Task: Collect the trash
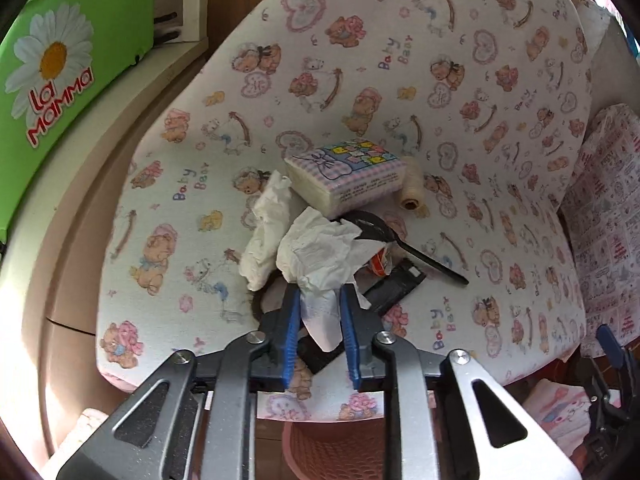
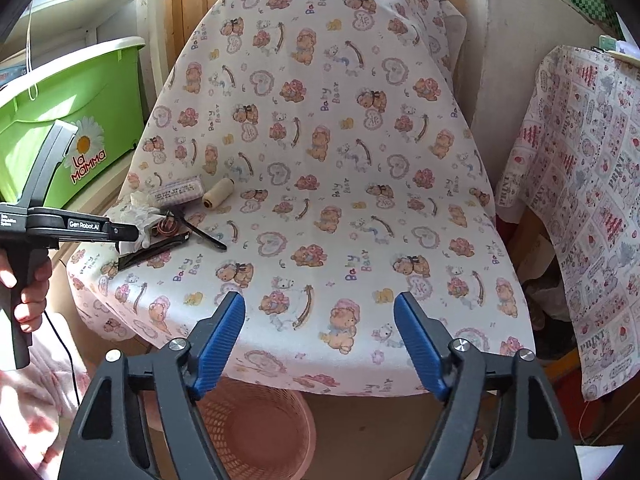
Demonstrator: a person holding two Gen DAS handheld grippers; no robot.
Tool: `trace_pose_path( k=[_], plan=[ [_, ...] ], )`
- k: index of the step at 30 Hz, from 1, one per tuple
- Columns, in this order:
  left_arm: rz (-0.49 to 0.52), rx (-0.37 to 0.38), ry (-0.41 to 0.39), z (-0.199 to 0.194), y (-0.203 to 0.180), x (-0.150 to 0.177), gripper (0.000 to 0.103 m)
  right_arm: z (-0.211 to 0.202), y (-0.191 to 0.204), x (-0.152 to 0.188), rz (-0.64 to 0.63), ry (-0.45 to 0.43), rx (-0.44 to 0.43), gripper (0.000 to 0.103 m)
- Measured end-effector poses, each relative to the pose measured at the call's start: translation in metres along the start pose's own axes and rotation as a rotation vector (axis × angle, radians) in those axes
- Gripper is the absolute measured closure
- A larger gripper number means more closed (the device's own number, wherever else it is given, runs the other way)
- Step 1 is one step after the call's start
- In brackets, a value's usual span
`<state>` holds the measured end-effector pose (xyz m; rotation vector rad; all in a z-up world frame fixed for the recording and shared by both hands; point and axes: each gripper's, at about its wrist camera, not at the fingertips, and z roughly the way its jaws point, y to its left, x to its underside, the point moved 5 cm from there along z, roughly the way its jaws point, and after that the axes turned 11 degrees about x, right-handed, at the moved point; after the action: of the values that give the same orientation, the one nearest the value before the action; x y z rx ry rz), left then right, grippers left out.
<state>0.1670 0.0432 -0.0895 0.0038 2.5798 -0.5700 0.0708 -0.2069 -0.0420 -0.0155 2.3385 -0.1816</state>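
Tissue (image 1: 320, 248), crumpled and white, is pinched at its near tail between the blue pads of the left gripper (image 1: 320, 312); the jaws are drawn in narrow on the paper, and the bulk of the wad billows ahead of the fingertips, over the pile. A second crumpled tissue (image 1: 266, 232) lies just beside it to the left, loose on the teddy-print cover (image 1: 400, 92). Behind both sit a patterned box (image 1: 348, 178) and a thread spool (image 1: 410, 196); a black spoon (image 1: 400, 244) and a flat black item are partly hidden beneath the held wad.

The pink mesh basket (image 2: 256, 428) is seen below the near edge of the seat, under both grippers (likely the drop point). From the held tissue it lies back toward the person and downward, so the coming move is judged a short lift and a pull-back.

The right gripper (image 2: 320, 328) hangs over bare cover, jaws spread, nothing between them, well apart from the pile at its left.
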Motion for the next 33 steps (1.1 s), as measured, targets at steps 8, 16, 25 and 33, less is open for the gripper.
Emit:
trace_pose_path(
  k=[8,16,25,33],
  plan=[
    [0.043,0.013,-0.137,-0.037,-0.011,-0.004,0.095,0.001,0.002,0.001,-0.023,-0.009,0.02,0.029],
    [0.036,-0.049,-0.241,-0.069,-0.003,-0.015,0.094,-0.003,0.019,-0.003,-0.026,-0.027,-0.045,0.048],
    [-0.094,-0.052,-0.184,-0.06,0.018,-0.008,0.094,0.03,0.097,-0.027,-0.089,0.045,-0.216,0.064],
    [-0.124,-0.041,-0.198,-0.068,0.025,-0.011,0.094,0.066,0.151,-0.051,-0.029,0.063,-0.257,0.065]
  ],
)
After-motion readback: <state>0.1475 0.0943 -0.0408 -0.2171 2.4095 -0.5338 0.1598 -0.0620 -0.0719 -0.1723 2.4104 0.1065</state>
